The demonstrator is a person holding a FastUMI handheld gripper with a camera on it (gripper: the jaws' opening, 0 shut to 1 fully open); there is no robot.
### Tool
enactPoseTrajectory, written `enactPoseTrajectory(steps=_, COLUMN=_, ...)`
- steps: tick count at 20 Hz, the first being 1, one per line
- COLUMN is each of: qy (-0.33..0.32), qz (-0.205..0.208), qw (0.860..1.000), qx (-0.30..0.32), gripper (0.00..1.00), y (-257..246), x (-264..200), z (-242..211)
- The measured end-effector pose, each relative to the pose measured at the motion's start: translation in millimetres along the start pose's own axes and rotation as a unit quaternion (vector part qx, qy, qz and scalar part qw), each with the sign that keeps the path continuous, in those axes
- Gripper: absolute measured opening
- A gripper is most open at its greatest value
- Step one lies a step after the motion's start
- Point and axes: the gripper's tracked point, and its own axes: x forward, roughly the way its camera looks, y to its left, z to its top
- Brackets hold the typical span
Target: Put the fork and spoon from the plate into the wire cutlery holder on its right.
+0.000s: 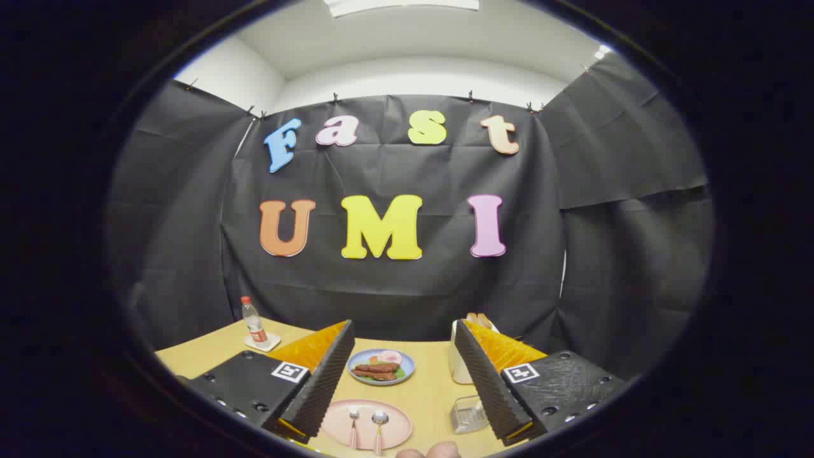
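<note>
A pink plate point(394, 416) lies on the wooden table, low between my two fingers. On it rest a fork point(353, 425) and, just to its right, a spoon point(379, 427), both with pink handles pointing toward me. To the plate's right stands the small wire cutlery holder point(469, 413), right beside my right finger point(486, 381). My gripper point(404, 375) hovers above the table, open wide, with nothing between its fingers.
Beyond the plate sits a blue plate of food point(381, 366). A white container point(459, 364) stands behind the right finger. A bottle point(254, 324) on a coaster is at the table's far left. Fingertips of a hand point(429, 452) show at the near edge.
</note>
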Motion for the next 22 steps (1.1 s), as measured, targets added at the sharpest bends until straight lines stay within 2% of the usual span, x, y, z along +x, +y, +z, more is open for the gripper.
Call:
enactPoseTrajectory(steps=16, qy=0.017, qz=0.013, qw=1.000, qx=-0.012, gripper=0.95, y=11, x=6, z=0)
enactPoseTrajectory(steps=22, qy=0.084, qz=0.026, qw=0.996, qx=-0.010, gripper=0.95, y=22, x=14, z=-49)
